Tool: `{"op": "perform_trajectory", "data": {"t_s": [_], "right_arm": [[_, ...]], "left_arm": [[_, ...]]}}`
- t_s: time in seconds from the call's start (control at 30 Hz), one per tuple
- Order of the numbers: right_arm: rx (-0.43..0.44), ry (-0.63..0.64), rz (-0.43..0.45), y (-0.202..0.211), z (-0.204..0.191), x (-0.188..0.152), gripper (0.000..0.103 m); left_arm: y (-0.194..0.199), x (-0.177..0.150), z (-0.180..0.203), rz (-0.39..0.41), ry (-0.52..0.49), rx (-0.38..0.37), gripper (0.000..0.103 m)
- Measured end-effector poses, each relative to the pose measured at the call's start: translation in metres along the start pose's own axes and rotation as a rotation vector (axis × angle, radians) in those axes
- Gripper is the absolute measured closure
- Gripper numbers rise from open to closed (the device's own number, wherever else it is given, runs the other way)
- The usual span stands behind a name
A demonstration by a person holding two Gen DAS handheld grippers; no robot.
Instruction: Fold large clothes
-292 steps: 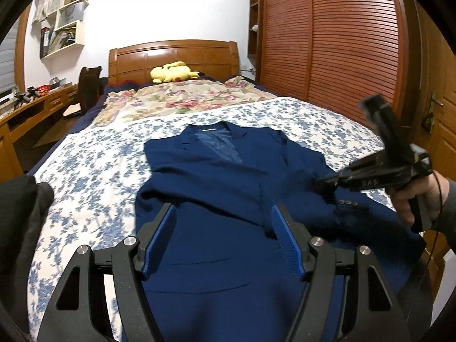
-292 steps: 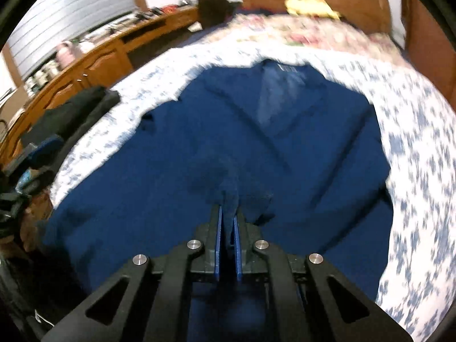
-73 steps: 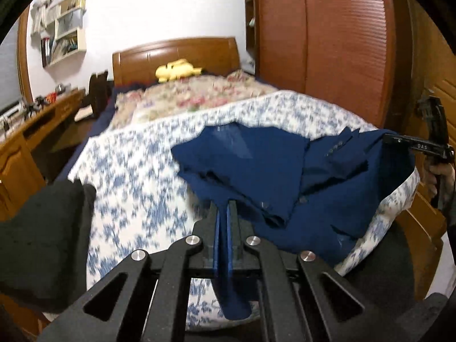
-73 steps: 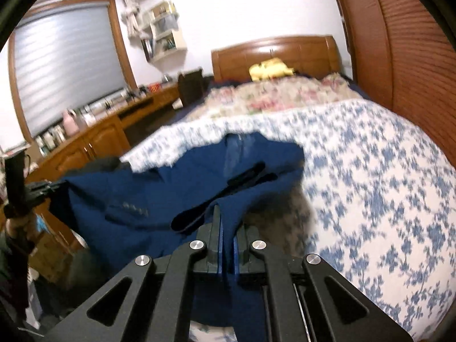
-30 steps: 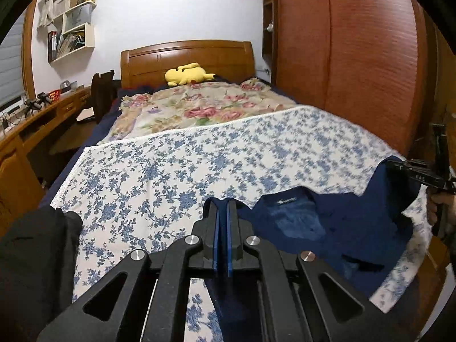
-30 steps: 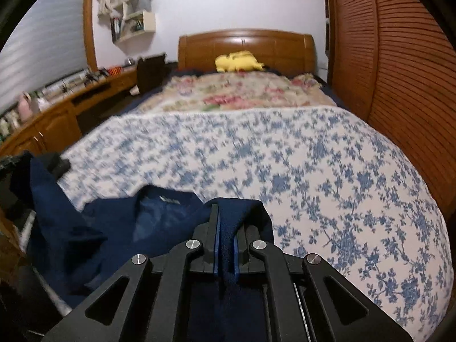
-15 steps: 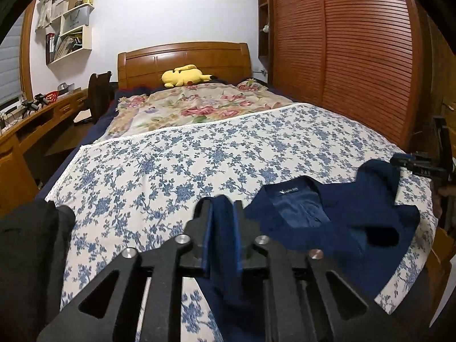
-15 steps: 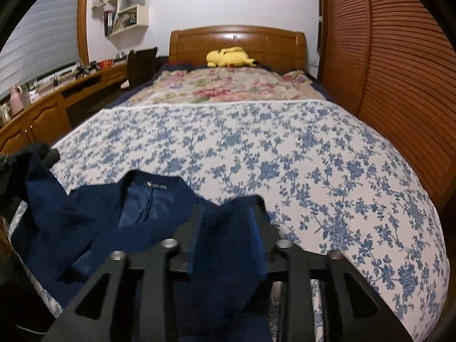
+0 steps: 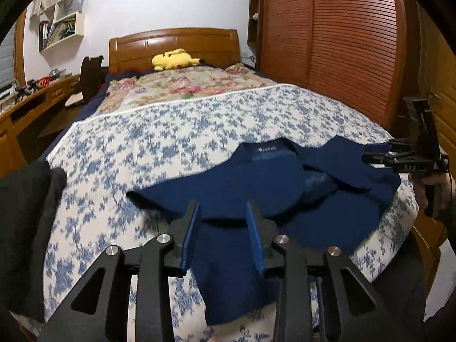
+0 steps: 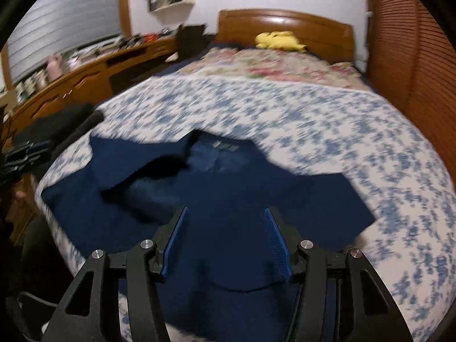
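A navy blue jacket (image 9: 265,188) lies spread across the foot of the bed, its collar label facing the headboard and one flap folded over its lining. My left gripper (image 9: 222,223) hovers over the jacket's near left edge. Its jaws are opening, and the cloth lies loose between and below the blue pads (image 9: 188,239). My right gripper (image 10: 226,229) is over the jacket (image 10: 228,188) at its near right part. Its jaws are opening wider, and the pads do not press the cloth. The left wrist view also shows the right gripper (image 9: 399,159), held in a hand (image 9: 436,183).
The bed's blue-flowered sheet (image 9: 171,131) stretches to a floral quilt and a yellow plush toy (image 9: 173,58) at the headboard. A pile of black clothes (image 9: 25,213) sits at the bed's left corner. A wooden wardrobe (image 9: 327,42) stands on the right, a desk (image 10: 85,77) on the left.
Both grippers were shut on the jacket's edge a second ago. Now both stand apart and lower, and the released cloth has dropped flat onto the bed.
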State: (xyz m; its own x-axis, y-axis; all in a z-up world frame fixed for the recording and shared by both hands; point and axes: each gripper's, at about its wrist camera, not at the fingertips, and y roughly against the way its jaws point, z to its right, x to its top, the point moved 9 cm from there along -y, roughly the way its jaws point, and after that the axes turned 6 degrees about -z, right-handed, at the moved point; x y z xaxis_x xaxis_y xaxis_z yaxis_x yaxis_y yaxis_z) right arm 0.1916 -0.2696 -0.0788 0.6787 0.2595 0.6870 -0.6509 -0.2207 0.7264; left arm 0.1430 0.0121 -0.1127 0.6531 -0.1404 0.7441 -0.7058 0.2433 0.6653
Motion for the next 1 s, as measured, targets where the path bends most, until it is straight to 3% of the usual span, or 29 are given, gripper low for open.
{"op": "perform_trajectory", "data": {"t_s": [0.27, 0.47, 0.57, 0.67, 0.7, 1.0], "right_arm": [[0.029, 0.094, -0.143, -0.04, -0.021, -0.018, 0.046], [-0.161, 0.162, -0.184, -0.067, 0.0, -0.011, 0.046], [-0.201, 0.155, -0.206, -0.081, 0.014, 0.001, 0.047], [-0.244, 0.196, -0.229, -0.096, 0.02, 0.019, 0.082], [-0.252, 0.208, -0.225, -0.1, 0.019, 0.027, 0.088], [-0.288, 0.243, -0.105, -0.128, 0.019, 0.117, 0.09]], "left_arm": [[-0.009, -0.025, 0.002, -0.033, 0.009, 0.011, 0.068], [-0.012, -0.026, 0.003, -0.033, 0.008, 0.007, 0.068], [-0.014, -0.023, 0.005, -0.027, 0.005, 0.005, 0.068], [-0.012, -0.017, 0.005, -0.017, 0.002, 0.006, 0.068], [-0.011, -0.016, 0.005, -0.014, 0.0, 0.008, 0.068], [-0.012, -0.005, -0.012, -0.001, 0.008, 0.039, 0.068]]}}
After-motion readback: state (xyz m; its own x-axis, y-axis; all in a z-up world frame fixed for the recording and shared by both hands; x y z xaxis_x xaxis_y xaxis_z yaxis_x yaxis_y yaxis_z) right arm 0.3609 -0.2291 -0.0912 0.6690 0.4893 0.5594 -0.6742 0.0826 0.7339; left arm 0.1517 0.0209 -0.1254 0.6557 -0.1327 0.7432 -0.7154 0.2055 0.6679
